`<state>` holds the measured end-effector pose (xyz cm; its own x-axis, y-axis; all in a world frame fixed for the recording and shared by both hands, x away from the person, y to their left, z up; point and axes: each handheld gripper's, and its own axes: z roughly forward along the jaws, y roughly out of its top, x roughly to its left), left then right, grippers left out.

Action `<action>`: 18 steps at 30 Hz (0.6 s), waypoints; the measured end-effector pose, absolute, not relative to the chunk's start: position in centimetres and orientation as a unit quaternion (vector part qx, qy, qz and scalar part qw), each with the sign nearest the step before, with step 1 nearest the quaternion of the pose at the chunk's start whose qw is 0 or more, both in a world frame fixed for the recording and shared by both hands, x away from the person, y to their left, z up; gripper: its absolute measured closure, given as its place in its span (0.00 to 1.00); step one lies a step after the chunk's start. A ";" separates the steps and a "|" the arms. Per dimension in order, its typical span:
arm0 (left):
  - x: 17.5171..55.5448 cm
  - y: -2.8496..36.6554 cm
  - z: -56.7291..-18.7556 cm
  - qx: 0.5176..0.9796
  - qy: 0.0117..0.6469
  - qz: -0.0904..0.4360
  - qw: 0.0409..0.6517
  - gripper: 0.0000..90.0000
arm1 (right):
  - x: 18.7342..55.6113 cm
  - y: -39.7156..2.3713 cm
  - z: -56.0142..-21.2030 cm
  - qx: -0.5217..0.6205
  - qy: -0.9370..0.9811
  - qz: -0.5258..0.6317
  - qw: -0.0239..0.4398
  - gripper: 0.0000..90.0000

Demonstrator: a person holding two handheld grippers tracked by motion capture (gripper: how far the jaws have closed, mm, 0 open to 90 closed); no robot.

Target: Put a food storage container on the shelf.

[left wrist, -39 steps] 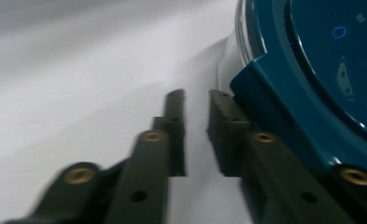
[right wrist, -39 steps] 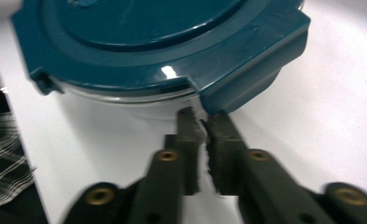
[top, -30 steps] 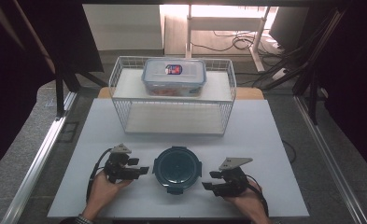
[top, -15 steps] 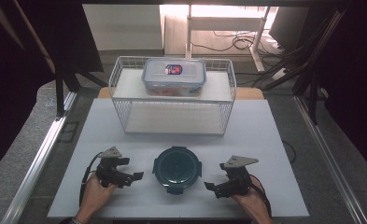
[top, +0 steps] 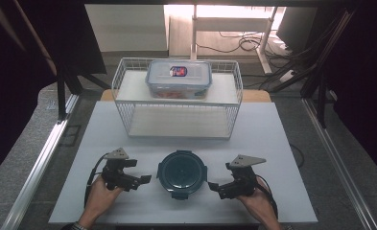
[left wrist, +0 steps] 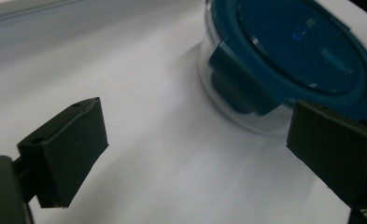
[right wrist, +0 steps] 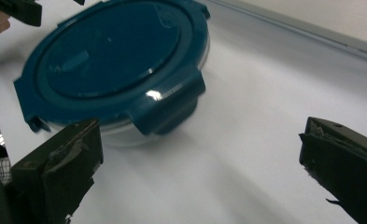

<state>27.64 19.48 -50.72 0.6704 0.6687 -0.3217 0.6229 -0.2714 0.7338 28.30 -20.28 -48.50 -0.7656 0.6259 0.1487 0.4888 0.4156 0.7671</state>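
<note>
A round clear container with a dark teal clip-on lid [top: 182, 173] stands near the table's front edge, between both grippers. My left gripper [top: 143, 181] lies to its left, held by a hand, with its jaws wide open and pointing at the container [left wrist: 288, 60]. Nothing is between the left gripper's [left wrist: 200, 149] jaws. My right gripper [top: 215, 187] is on the container's right, also open and empty. Seen past the right gripper [right wrist: 200, 163], the lid [right wrist: 116, 60] and one side clip are close ahead, apart from the jaws.
A white wire basket [top: 179, 117] stands at the back of the white table [top: 282, 143]. A rectangular clear lidded box [top: 179, 79] rests on top of it. Metal rails run along both table sides. The other hand's gripper [right wrist: 17, 9] shows at the top left in the right gripper view.
The left gripper drew a little left away from the container, then came back toward it. The right gripper shifted slightly toward the front edge. The container stayed put.
</note>
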 end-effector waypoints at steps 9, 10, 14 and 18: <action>28.5 16.9 -48.7 0.810 0.373 0.012 0.452 0.03 | 29.6 -18.6 -47.4 0.346 0.836 0.422 0.058 0.00; 28.6 16.6 -48.6 0.814 0.370 0.011 0.448 0.04 | 29.8 -18.5 -47.2 0.347 0.837 0.419 0.056 0.00; 29.2 15.3 -48.2 0.831 0.357 0.016 0.426 0.05 | 30.6 -17.6 -47.0 0.350 0.841 0.410 0.040 0.02; 30.2 14.5 -48.3 0.831 0.356 -0.012 0.428 0.05 | 31.2 -16.5 -47.0 0.342 0.848 0.403 0.027 0.06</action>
